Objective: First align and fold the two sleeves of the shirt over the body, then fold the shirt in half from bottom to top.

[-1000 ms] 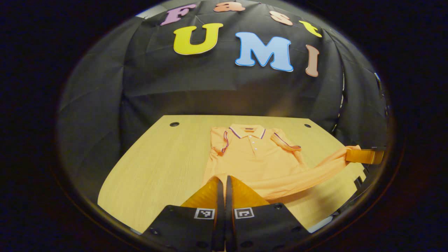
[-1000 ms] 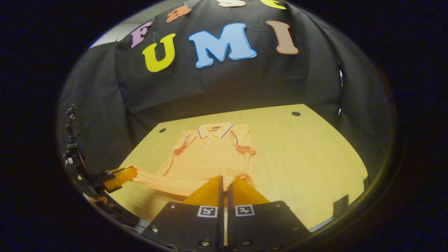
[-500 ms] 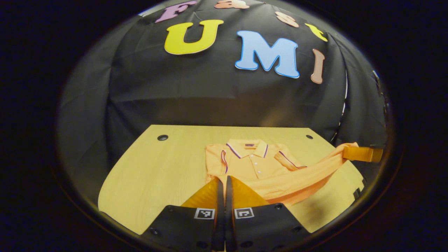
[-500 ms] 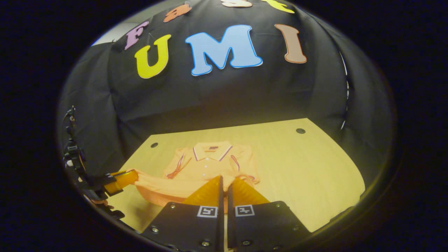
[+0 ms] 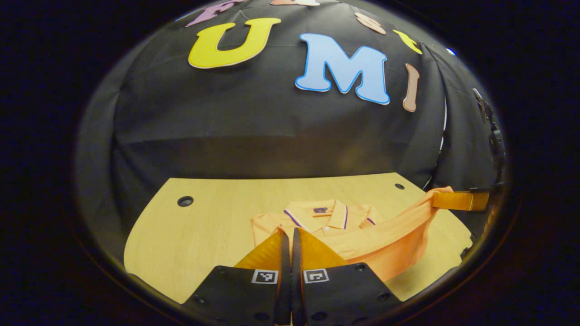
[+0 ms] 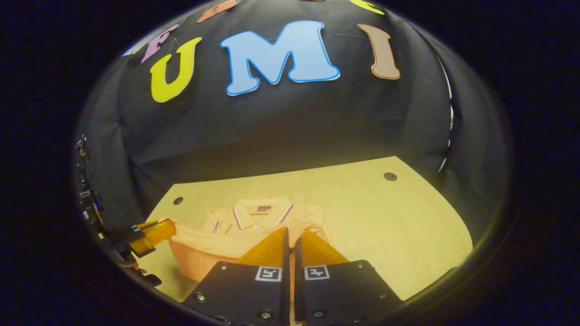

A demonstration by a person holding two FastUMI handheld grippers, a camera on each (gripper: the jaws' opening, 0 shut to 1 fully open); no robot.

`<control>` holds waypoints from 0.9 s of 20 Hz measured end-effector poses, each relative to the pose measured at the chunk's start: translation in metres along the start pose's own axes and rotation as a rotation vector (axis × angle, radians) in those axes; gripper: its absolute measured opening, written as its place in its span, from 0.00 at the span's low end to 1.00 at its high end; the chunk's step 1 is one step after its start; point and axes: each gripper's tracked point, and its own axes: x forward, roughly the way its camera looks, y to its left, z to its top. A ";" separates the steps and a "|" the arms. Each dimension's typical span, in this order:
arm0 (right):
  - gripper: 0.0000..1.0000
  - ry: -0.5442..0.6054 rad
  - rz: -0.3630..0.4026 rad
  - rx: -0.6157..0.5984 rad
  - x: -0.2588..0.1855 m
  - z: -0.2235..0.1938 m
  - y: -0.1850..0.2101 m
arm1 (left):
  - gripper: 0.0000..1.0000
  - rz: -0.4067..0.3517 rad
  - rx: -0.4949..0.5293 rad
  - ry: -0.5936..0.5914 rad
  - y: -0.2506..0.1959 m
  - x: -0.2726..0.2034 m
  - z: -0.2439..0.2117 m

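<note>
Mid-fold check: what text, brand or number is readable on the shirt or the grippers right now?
On the orange polo shirt, the dark neck label: too small to read.
On the left gripper and right gripper, the square black-and-white markers: coded patterns, no words.

The booth is dim and warm-toned; light falls from above onto the pale wooden desk [image 5: 204, 226], leaving the black cloth wall [image 6: 290, 131] murky. The lifted orange polo shirt [image 5: 385, 244] casts a soft shadow near the desk's right edge. Fisheye bending curves the desk's edges; focus stays fairly sharp.
</note>
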 end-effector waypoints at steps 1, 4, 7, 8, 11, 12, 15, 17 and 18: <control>0.04 -0.001 -0.006 -0.002 0.008 0.005 0.000 | 0.06 -0.002 0.001 -0.003 0.003 0.009 0.003; 0.04 -0.003 -0.020 -0.012 0.034 0.016 0.001 | 0.06 0.002 0.005 -0.020 0.015 0.037 0.019; 0.04 -0.009 -0.021 -0.024 0.055 0.027 0.002 | 0.06 0.014 0.028 -0.046 0.023 0.060 0.031; 0.08 -0.010 -0.021 -0.028 0.065 0.031 0.002 | 0.06 0.023 0.043 -0.053 0.023 0.067 0.027; 0.08 -0.011 -0.029 -0.041 0.087 0.037 0.000 | 0.06 0.034 0.065 -0.072 0.027 0.085 0.033; 0.04 -0.007 -0.033 -0.045 0.093 0.037 -0.001 | 0.06 0.039 0.067 -0.076 0.028 0.091 0.033; 0.04 -0.002 -0.049 -0.054 0.113 0.035 -0.006 | 0.06 0.052 0.065 -0.085 0.031 0.107 0.029; 0.04 0.009 -0.055 -0.056 0.126 0.029 -0.008 | 0.06 0.060 0.076 -0.074 0.032 0.118 0.022; 0.04 0.013 -0.062 -0.060 0.132 0.025 -0.010 | 0.06 0.062 0.079 -0.070 0.033 0.123 0.019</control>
